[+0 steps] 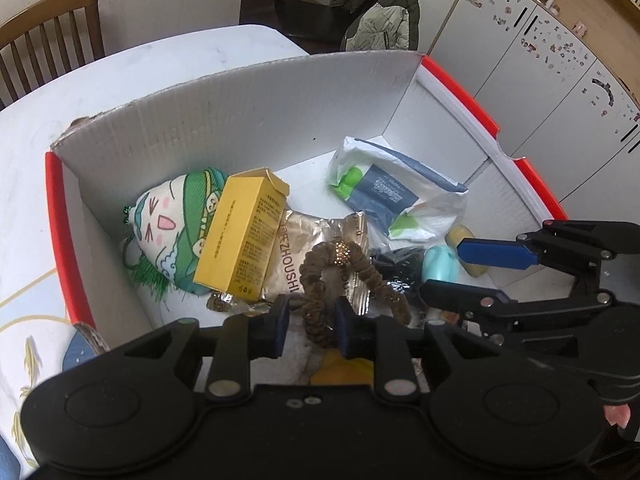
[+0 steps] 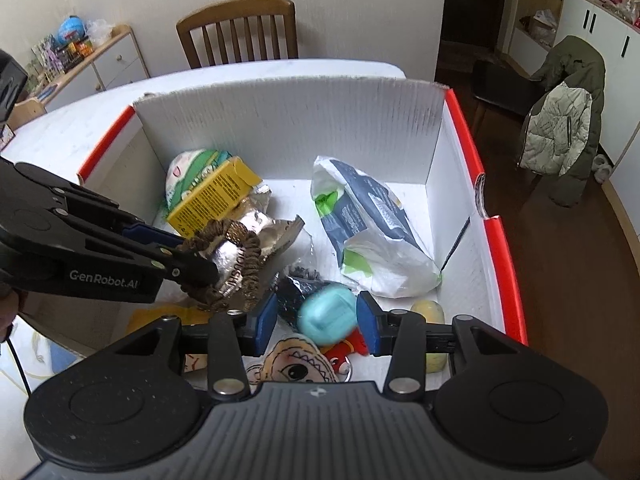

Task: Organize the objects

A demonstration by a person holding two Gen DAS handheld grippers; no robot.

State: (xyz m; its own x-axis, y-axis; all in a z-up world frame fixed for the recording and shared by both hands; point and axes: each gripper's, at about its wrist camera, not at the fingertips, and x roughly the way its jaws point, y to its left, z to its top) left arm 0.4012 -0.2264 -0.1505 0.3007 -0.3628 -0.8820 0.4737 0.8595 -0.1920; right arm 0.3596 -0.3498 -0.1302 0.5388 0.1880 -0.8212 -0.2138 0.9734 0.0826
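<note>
An open white cardboard box (image 1: 248, 120) with red rims holds the objects. A brown scrunchie (image 1: 320, 276) with a gold band lies on a silver foil packet (image 1: 288, 248). Its lower loop sits between the pads of my left gripper (image 1: 312, 320), with a gap on the left side, so the jaws are open. In the right wrist view the left gripper (image 2: 200, 256) reaches in from the left at the scrunchie (image 2: 236, 240). My right gripper (image 2: 316, 320) is open around a blurred teal oval case (image 2: 326, 312), with a gap on the left side.
A yellow carton (image 1: 244, 236) leans on a green-and-white plush (image 1: 168, 224). A white-and-blue tissue pack (image 2: 368, 224) lies to the right, with a pale yellow lump (image 2: 430, 308) near the right wall. A cartoon-face charm (image 2: 296, 364) lies below the right gripper. Wooden chairs stand beyond the table.
</note>
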